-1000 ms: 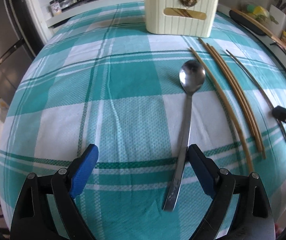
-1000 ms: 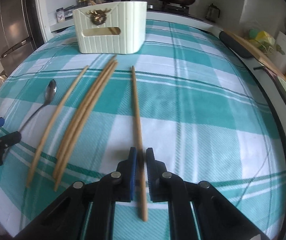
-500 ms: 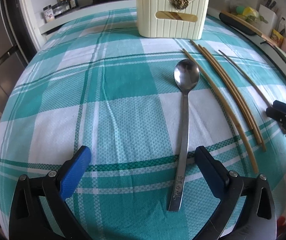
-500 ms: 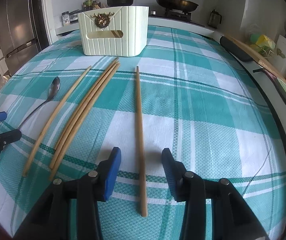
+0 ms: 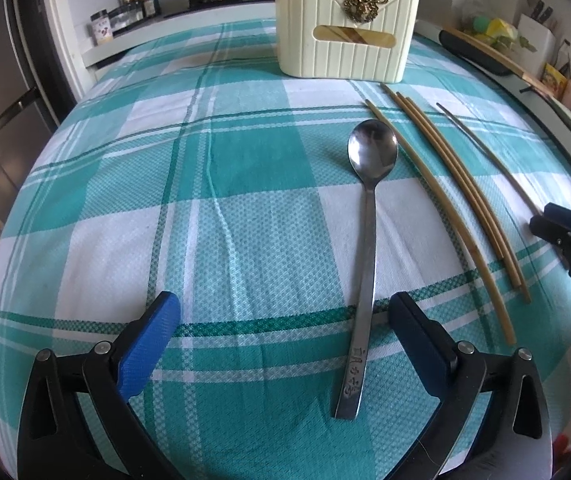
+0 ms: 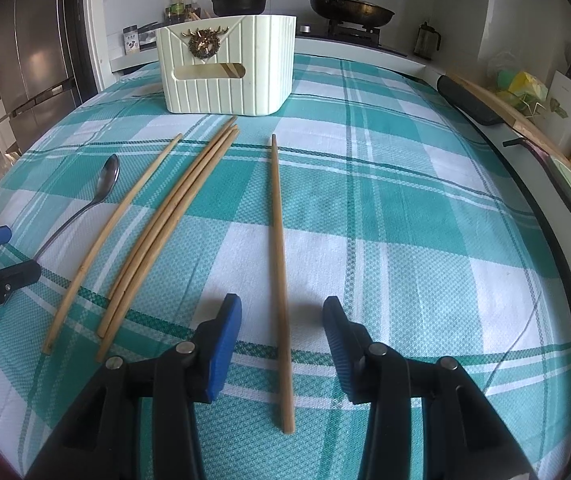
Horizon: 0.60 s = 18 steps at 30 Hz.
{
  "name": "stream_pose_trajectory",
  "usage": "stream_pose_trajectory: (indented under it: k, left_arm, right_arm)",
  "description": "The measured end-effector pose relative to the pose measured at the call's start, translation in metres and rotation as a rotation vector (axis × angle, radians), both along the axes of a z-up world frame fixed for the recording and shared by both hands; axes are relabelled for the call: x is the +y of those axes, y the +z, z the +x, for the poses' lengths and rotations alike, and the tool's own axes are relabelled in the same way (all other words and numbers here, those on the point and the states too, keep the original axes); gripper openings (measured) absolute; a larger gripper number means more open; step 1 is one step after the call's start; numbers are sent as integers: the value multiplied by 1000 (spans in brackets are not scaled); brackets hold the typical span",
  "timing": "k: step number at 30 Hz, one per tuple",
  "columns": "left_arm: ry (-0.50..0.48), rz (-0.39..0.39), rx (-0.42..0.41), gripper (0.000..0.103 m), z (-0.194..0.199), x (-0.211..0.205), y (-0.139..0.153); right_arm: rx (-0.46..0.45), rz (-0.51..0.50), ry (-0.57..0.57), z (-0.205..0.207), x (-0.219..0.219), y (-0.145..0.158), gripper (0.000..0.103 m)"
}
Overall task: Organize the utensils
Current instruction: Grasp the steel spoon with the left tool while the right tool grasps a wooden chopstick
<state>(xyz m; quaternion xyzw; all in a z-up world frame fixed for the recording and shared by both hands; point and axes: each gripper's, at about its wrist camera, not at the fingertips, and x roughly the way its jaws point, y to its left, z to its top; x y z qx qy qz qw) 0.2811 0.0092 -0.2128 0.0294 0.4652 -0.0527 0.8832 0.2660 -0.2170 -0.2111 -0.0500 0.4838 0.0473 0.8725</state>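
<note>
Both jaws of the right gripper (image 6: 281, 320), which had pinched the lone chopstick (image 6: 279, 240) a second before, stood spread on either side of it. Three more chopsticks (image 6: 165, 224) and the spoon (image 5: 369, 216) lay on the checked tablecloth (image 5: 245, 240), short of the cream holder (image 5: 345, 36) (near the far edge). The left gripper (image 5: 281, 320) was spread wide around the spoon handle.

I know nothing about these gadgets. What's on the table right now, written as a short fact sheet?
surface: table with a teal and white checked cloth
container: cream holder at the far end, chopsticks already inside
spoon: metal spoon, flat, its handle between the left gripper's open fingers
loose chopsticks: four on the cloth
single chopstick: apart from the rest, between the right gripper's open fingers
left gripper: open, holding nothing
right gripper: open, holding nothing
</note>
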Motion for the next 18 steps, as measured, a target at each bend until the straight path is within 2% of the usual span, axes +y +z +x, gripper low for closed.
stream_pose_trajectory:
  k: [9,12,18]
  left_arm:
    - [-20,-5,-2,102,-1,1,1]
    - [-87,-2,39,101,1,2,5]
    - [-209,-73,58,101,20,1,29]
  right_arm:
    - [11,6,-1,2,-2,1,43]
    - [68,23,19,7,-7,3,43]
    - [192,19,111,20,-15,4,44]
